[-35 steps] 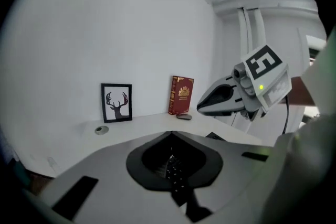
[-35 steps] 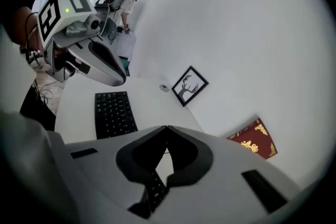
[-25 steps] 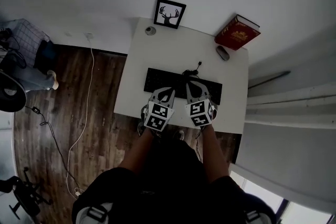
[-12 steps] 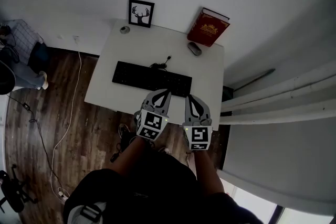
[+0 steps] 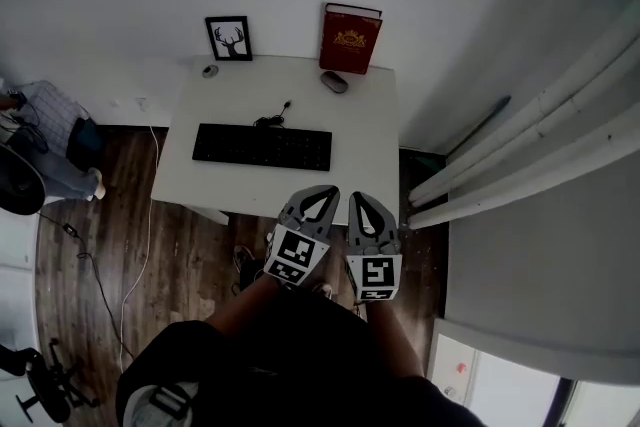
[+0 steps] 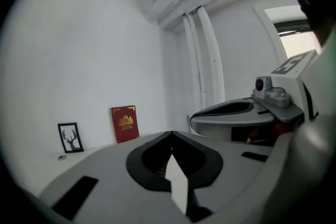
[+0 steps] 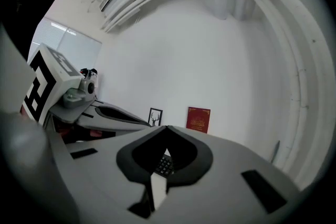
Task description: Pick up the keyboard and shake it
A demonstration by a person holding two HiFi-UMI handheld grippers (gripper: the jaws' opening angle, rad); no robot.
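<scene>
On the desk (image 5: 365,135) the keyboard (image 5: 262,147) lies flat, untouched. We hold the left gripper (image 5: 322,194) and right gripper (image 5: 358,200) side by side near the desk's front edge, both jaws closed on nothing.

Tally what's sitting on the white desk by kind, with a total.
keyboard: 1
mouse: 1
red book: 1
framed deer picture: 1
small round object, too small to identify: 1
Total: 5
</scene>
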